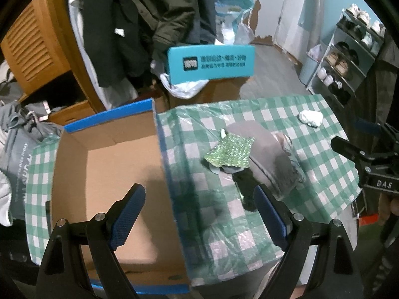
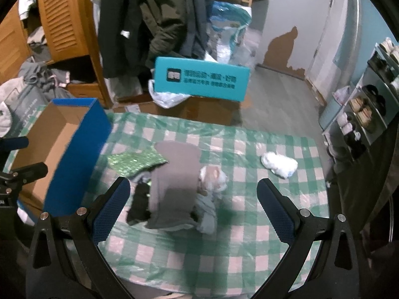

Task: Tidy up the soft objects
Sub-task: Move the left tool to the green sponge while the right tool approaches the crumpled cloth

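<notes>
A pile of soft things lies on the green checked tablecloth (image 2: 224, 249): a grey cloth (image 2: 174, 186) on top, a green sequinned cloth (image 2: 134, 160), a black cloth (image 2: 139, 204), a pale blue cloth (image 2: 205, 214) and a pinkish white wad (image 2: 212, 177). A white bundle (image 2: 279, 164) lies apart at the right. An open blue cardboard box (image 1: 112, 174) stands at the left. My left gripper (image 1: 199, 211) is open over the box's right wall. My right gripper (image 2: 193, 204) is open, straddling the pile from above. The pile also shows in the left wrist view (image 1: 269, 159).
A teal sign board (image 2: 199, 79) leans behind the table. Hanging coats (image 2: 149, 20), a wooden cabinet (image 2: 62, 20) and bags stand at the back left. A shoe rack (image 2: 369, 104) stands at the right. The right gripper's body shows in the left wrist view (image 1: 374, 164).
</notes>
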A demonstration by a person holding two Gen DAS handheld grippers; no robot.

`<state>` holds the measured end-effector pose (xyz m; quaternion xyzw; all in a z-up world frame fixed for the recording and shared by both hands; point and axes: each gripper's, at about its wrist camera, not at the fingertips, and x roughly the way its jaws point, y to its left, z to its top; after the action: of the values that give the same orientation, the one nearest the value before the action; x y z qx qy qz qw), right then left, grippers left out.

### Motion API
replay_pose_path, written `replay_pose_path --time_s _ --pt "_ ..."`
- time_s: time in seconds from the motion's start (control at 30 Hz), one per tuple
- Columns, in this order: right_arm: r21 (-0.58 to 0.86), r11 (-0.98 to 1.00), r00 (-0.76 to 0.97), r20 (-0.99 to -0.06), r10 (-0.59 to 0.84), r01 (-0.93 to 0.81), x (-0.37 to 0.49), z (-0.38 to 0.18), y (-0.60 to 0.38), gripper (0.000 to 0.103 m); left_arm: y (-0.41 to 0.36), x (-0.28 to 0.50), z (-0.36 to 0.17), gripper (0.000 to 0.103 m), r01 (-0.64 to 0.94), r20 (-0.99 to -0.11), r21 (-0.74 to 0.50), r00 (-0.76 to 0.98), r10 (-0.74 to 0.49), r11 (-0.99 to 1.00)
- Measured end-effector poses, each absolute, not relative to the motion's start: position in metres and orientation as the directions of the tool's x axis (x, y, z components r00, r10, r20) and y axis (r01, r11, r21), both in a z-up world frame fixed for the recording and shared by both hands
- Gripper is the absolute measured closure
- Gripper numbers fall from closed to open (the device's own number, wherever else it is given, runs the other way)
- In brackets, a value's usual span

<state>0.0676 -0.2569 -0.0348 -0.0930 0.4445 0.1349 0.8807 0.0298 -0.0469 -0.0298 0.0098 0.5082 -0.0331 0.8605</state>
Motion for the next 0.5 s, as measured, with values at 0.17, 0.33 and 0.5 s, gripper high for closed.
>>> replay_pose_path --time_s 0.17,0.33,0.5 --pt "-0.051 0.957 0.551 -0.826 0.121 -0.286 0.082 -0.051 -0.272 0.002 -0.055 0.039 -0.036 0.013 0.089 -0.884 0.005 0.467 -0.037 0.996" --pt "-0.045 0.967 0.523 -0.847 0.096 -0.251 0.099 -0.072 -0.284 0.002 -0.058 0.045 -0.041 0.013 0.095 -0.89 -0.002 0.453 -0.045 0.995" --pt "-0.034 0.972 0.493 -0.866 0.087 -0.232 0.114 -0.092 -0.29 0.003 -0.061 0.058 -0.049 0.013 0.1 -0.897 0.0 0.439 -0.044 0.995"
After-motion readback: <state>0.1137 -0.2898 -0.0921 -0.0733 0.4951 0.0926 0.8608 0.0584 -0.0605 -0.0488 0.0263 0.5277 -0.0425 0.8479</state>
